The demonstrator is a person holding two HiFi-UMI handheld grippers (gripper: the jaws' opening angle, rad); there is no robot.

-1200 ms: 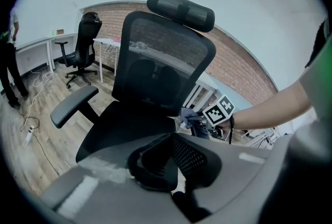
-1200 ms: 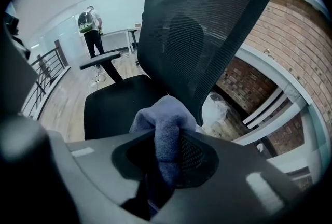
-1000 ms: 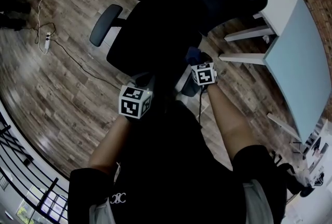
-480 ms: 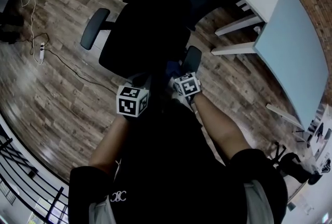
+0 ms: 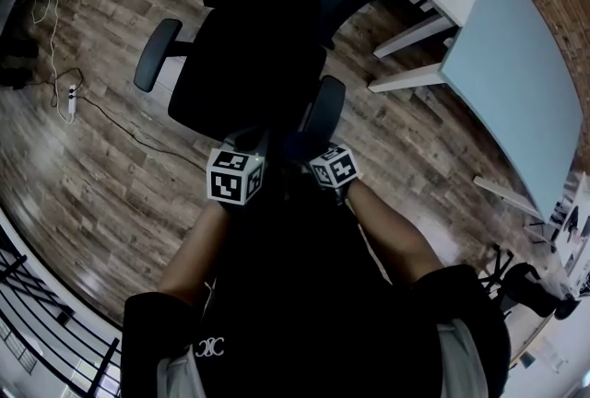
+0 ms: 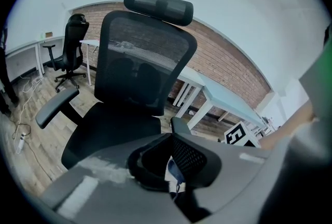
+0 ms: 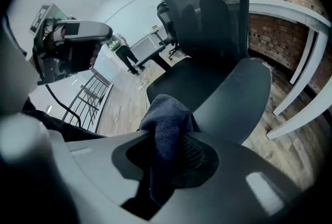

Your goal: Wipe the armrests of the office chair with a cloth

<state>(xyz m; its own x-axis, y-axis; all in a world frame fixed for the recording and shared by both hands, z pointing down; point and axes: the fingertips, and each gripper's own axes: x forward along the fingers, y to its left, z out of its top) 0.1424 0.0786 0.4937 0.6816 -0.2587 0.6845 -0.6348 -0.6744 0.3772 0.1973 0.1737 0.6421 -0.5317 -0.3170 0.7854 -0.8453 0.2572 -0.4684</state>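
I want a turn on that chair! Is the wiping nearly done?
Can't tell if either armrest is clean yet. In hand: the right gripper is shut on the dark cloth, right by the nearer armrest. Left to do: the other armrest, which nothing touches.

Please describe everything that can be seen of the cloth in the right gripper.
The cloth is dark blue and looks soft and fuzzy, like terry. It is bunched into a thick fold, clamped between the jaws of the right gripper; its rounded top sticks out past them. It sits before the armrest; contact cannot be told.
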